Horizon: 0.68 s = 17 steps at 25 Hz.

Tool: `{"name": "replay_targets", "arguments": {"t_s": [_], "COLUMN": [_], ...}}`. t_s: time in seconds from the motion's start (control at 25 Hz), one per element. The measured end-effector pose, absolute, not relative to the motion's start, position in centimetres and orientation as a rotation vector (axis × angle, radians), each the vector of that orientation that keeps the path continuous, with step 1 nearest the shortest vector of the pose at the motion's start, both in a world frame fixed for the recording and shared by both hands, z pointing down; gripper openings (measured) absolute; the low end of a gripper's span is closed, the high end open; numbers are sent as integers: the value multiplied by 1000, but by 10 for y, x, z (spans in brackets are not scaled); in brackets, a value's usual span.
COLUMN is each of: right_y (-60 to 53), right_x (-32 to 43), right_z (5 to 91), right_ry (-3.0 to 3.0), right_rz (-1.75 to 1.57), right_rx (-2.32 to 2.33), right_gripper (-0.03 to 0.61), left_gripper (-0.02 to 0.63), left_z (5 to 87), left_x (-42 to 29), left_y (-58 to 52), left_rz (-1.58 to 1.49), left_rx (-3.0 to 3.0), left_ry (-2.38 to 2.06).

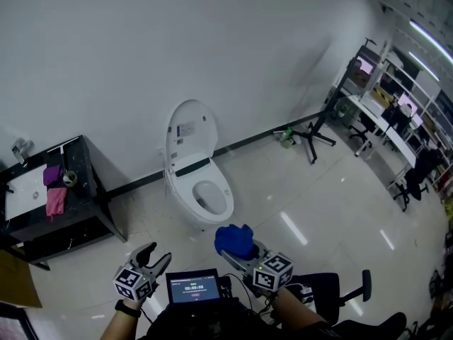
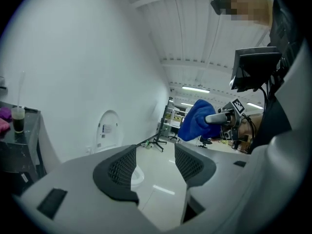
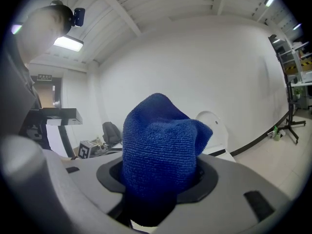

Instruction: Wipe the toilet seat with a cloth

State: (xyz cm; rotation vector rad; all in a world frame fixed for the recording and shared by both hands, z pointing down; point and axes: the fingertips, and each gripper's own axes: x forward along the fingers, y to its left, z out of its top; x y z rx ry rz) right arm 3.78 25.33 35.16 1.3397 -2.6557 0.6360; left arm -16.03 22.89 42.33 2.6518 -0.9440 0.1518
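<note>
A white toilet (image 1: 200, 190) stands against the back wall with its lid (image 1: 190, 132) raised and the seat (image 1: 225, 198) down. My right gripper (image 1: 233, 250) is shut on a bunched blue cloth (image 1: 233, 239), held in the air short of the bowl's front. In the right gripper view the blue cloth (image 3: 158, 147) fills the space between the jaws and hides most of the toilet (image 3: 213, 130). My left gripper (image 1: 156, 255) hangs open and empty to the left, its jaws apart (image 2: 153, 167), with the toilet (image 2: 109, 130) seen beyond them.
A black cabinet (image 1: 78, 222) with a white basin (image 1: 25, 192) and pink and purple cloths (image 1: 55, 198) stands left of the toilet. A tripod stand (image 1: 315, 133), desks and chairs (image 1: 375, 129) are at the right. A small screen (image 1: 195, 287) sits at my chest.
</note>
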Motion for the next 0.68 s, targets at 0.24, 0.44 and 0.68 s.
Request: {"name": "replay_targets", "arguments": {"t_s": [0.24,0.44,0.68], "right_y": [250,240,246], "right_x": [41,43,52], "right_z": [347,343,338], "right_ry": [-2685,-2699,-2727], "right_rz": [611,584,588], "right_rx": [1350,1358,1345], "right_gripper": [242,242,242], "left_gripper": [256,256,256], "left_z": [415,406,402], "left_x": [-153,-152,-138], "left_y": [229,221,227], "left_rz": [154,167,175], "left_rx": [2675,2688,2689], "left_ry": [-930,-935,-942]}}
